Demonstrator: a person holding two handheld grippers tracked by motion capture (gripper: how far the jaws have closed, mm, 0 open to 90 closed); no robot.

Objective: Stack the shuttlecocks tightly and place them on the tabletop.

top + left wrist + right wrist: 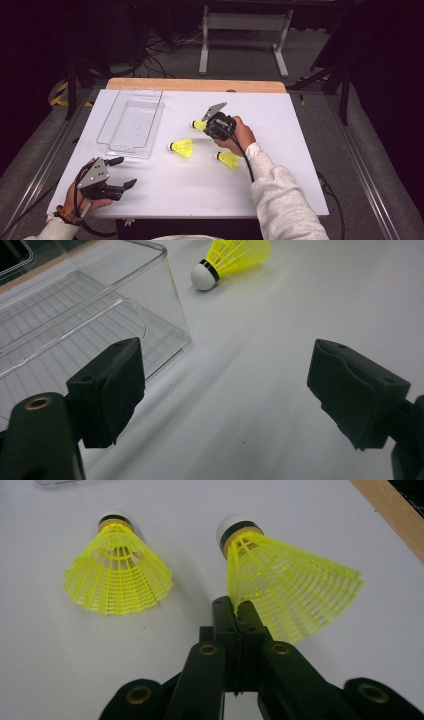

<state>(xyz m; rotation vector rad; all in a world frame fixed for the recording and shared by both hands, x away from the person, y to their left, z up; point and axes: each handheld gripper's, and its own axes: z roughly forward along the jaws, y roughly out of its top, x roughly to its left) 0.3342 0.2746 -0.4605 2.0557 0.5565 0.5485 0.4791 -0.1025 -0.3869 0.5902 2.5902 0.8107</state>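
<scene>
Gripping held shuttlecock (pixel 280 580) by skirt edge: right tongs (pixel 239 611) clenched; yellow mesh, white cork w/ black band; left tongs (pixel 225 390) released.

No readable text, label, brand or number anywhere — not on any object or surface.
</scene>
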